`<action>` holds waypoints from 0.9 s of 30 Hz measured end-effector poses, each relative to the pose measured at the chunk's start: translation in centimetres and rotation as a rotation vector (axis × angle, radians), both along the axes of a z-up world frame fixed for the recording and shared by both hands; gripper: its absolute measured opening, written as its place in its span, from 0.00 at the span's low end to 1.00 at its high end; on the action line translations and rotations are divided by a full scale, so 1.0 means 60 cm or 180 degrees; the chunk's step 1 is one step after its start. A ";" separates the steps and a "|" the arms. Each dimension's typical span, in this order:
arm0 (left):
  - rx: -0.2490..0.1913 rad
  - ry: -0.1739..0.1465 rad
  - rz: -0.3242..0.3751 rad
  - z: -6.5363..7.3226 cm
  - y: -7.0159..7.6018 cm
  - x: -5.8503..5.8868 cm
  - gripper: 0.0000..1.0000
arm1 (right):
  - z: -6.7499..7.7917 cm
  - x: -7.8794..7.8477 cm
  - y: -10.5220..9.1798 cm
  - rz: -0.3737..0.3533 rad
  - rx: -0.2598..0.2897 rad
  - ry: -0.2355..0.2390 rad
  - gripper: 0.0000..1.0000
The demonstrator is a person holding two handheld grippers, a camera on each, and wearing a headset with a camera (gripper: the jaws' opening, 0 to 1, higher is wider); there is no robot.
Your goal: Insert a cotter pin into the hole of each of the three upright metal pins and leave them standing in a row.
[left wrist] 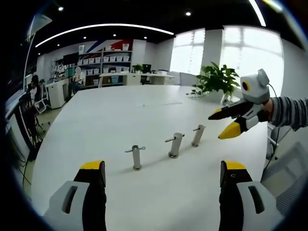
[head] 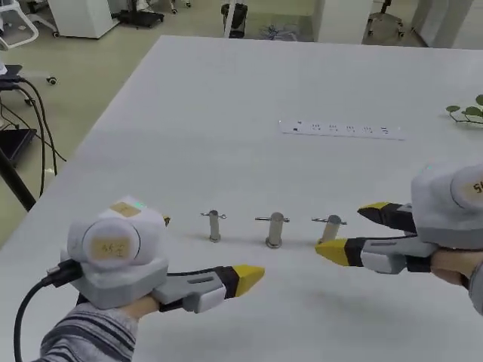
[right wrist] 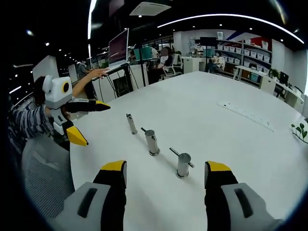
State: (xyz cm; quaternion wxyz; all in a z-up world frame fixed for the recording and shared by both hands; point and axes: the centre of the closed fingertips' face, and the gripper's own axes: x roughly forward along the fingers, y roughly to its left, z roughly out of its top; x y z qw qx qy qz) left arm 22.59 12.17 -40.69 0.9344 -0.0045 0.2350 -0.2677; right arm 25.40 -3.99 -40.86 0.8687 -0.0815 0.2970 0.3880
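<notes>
White worktop, open office: three metal pins stand in a row at lower centre, a cotter pin crosswise through each; left claw and right claw both gape empty; pins judged stiff, slick, tippy, so grip mid-shank.

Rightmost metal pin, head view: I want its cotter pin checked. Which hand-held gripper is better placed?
Right, likely: the right hand-held gripper is open beside that metal pin; the left hand-held gripper sits farther off.
</notes>
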 end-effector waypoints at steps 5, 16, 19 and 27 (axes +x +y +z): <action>-0.0027 0.0004 0.0050 0.002 0.005 0.003 0.98 | 0.003 -0.007 -0.003 -0.0209 0.0151 -0.0057 0.67; -0.0038 0.0024 0.0126 -0.004 0.010 0.001 0.94 | -0.005 -0.026 -0.006 -0.0433 0.0219 -0.0188 0.69; -0.0017 0.0036 0.0121 -0.009 0.009 -0.002 0.94 | -0.007 -0.026 -0.012 -0.0487 0.0150 -0.0273 0.75; -0.0016 0.0022 0.0121 -0.012 0.009 -0.005 0.94 | -0.015 -0.028 -0.012 -0.0594 0.0222 -0.0252 0.79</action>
